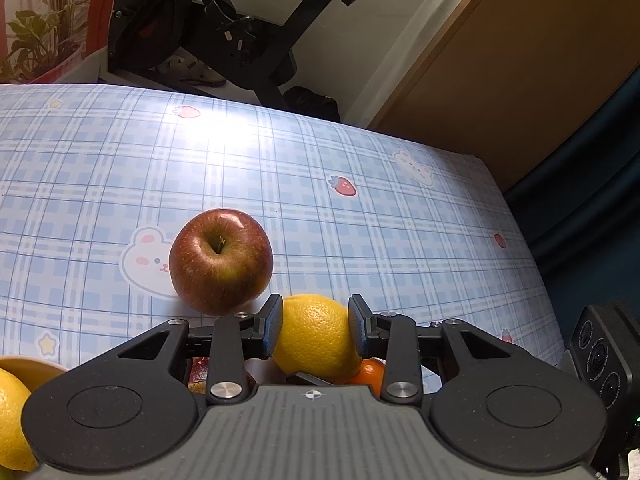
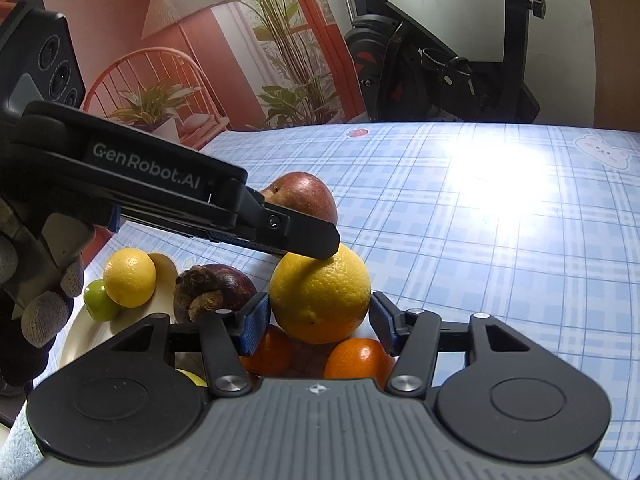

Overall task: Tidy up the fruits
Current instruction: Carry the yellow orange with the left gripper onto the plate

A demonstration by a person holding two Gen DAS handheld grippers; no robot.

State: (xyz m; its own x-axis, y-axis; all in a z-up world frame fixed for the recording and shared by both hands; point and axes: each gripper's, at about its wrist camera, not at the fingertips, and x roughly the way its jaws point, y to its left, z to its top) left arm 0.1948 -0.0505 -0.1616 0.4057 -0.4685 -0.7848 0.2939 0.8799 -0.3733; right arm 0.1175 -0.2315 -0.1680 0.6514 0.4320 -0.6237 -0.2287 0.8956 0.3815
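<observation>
Left wrist view: my left gripper (image 1: 315, 330) is closed on the orange (image 1: 314, 334), pads touching both flanks. The orange sits on top of a pile, two tangerines under it (image 2: 362, 358), apple (image 1: 221, 261) just beyond on the tabletop (image 1: 400, 220). Right wrist view shows my right gripper (image 2: 318, 322) spread wide around the same orange (image 2: 320, 298), neither pad clearly touching.

Risks as I judge them:
- Round, smooth fruit held near its upper half: it could squirt out forward and roll into the apple or off the tabletop.
- Lifting could disturb the tangerines and the mangosteen (image 2: 214, 286) beside it, so the pile shifts.
- Both grippers crowd one fruit; closing the right could knock my left fingers.
- The plate (image 2: 164, 268) with lemon (image 2: 129, 277) and lime (image 2: 98, 300) is near the left, easy to clip in transit.

Orientation: the orange is near spherical, no real long axis. A small dark spot low on its near side may be the stem end, can't confirm. The apple's stem dimple faces up, tilted toward the left camera.
</observation>
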